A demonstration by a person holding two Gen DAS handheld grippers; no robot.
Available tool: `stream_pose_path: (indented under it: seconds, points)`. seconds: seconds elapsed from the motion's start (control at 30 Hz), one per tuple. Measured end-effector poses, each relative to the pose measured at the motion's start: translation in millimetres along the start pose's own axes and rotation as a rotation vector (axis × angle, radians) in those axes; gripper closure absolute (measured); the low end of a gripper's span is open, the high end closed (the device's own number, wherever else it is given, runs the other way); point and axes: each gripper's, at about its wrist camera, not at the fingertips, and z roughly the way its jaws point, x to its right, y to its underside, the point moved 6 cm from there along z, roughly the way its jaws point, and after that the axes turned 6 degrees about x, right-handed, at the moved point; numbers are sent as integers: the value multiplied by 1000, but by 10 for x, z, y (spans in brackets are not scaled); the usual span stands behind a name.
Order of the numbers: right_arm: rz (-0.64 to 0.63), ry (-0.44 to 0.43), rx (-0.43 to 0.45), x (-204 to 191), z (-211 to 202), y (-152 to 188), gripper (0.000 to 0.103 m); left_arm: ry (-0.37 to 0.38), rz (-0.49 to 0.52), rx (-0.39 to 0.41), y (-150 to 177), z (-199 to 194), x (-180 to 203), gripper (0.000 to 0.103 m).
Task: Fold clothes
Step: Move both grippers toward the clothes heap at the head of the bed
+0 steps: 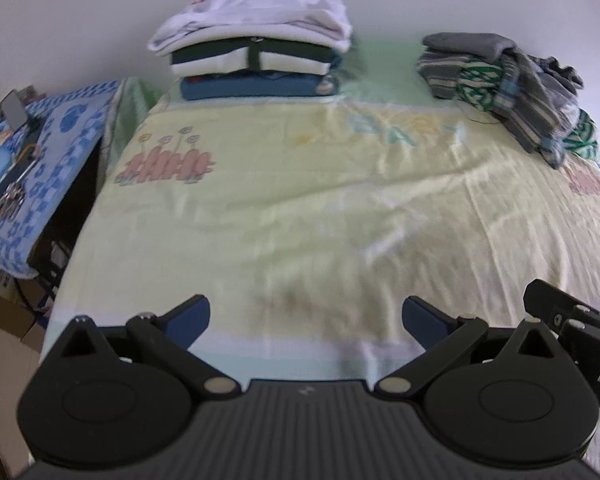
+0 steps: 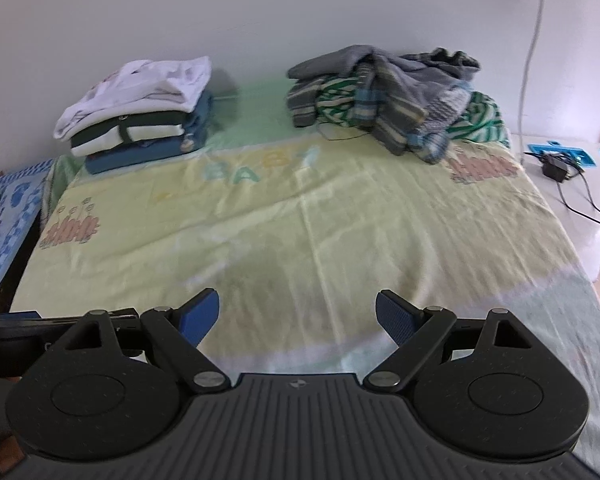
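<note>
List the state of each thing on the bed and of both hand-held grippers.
Folded stack: neatly piled, white garment on top.
Loose pile: unfolded, heaped.
Blanket: spread flat, lightly creased.
Left hand-held gripper: open, holding nothing.
Right hand-held gripper: open, holding nothing.

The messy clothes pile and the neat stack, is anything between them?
No clothes. In the right wrist view only bare green blanket lies between the folded stack and the messy pile.

Bed [image 2: 300,240] under a pale yellow sheet [image 1: 320,208] (fence prints, "BABY" lettering). Far left on it, folded stack [image 2: 140,116], white on top. Far right, unfolded heap [image 2: 396,104], grey and green-striped.
</note>
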Motion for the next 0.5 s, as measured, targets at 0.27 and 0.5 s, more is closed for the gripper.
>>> stream_pose_path:
  seconds: [0.27, 0.5]
  points:
    - [63, 71, 8, 380, -75, 35, 15, 58, 73, 4, -33, -1, 396, 1]
    - [129, 135, 11, 743, -147, 81, 15, 106, 136, 4, -24, -25, 747, 1]
